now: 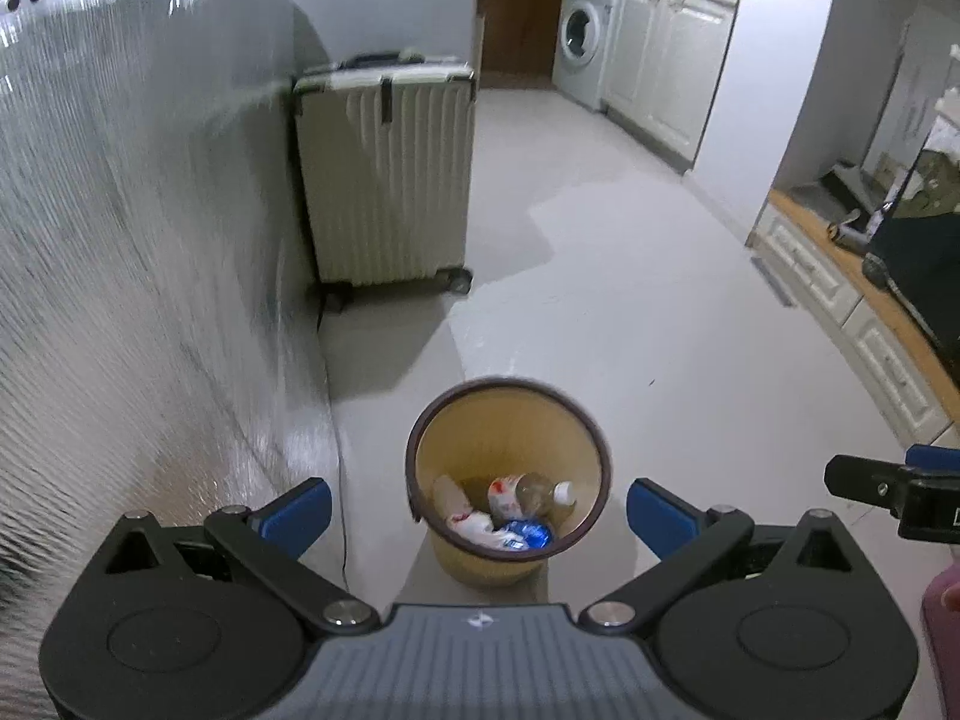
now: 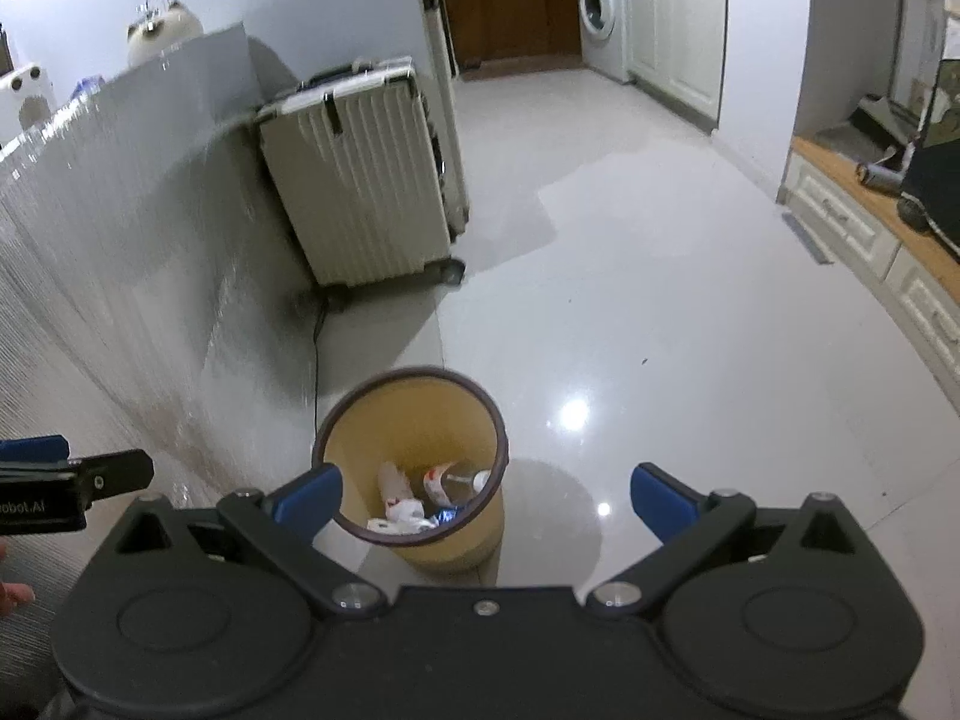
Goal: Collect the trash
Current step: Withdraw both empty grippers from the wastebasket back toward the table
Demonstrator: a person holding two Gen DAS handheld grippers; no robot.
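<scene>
**Both claws released above the filled bin**

The left wrist view shows the plastic bottle point(image 1: 543, 489) in full, lying across the bottom of the bin point(image 1: 510, 564) with its white cap to the right; the right wrist view shows only part of it behind the bin's near rim. The right wrist view alone catches a bright light glare on the floor point(image 2: 690, 300), right of the bin. Each view also catches the other claw at its edge, near the bottom corner.

The left claw point(image 1: 478, 510) has its blue pads spread wide with nothing between them, and the bin sits on the floor below the gap. The right claw point(image 2: 486, 498) is likewise released and empty, with the bin under its left pad.

A ribbed white suitcase point(image 1: 384, 174) stands on wheels beyond the bin, against a textured grey panel point(image 1: 138, 276). A dark cable point(image 1: 342, 480) runs down the floor beside the panel. A washing machine point(image 1: 585, 36) stands far back.

In the tan bin, with its dark rim, lie the bottle, crumpled white wrappers point(image 1: 474, 525) with red marks, and a blue packet point(image 1: 531, 534).
</scene>
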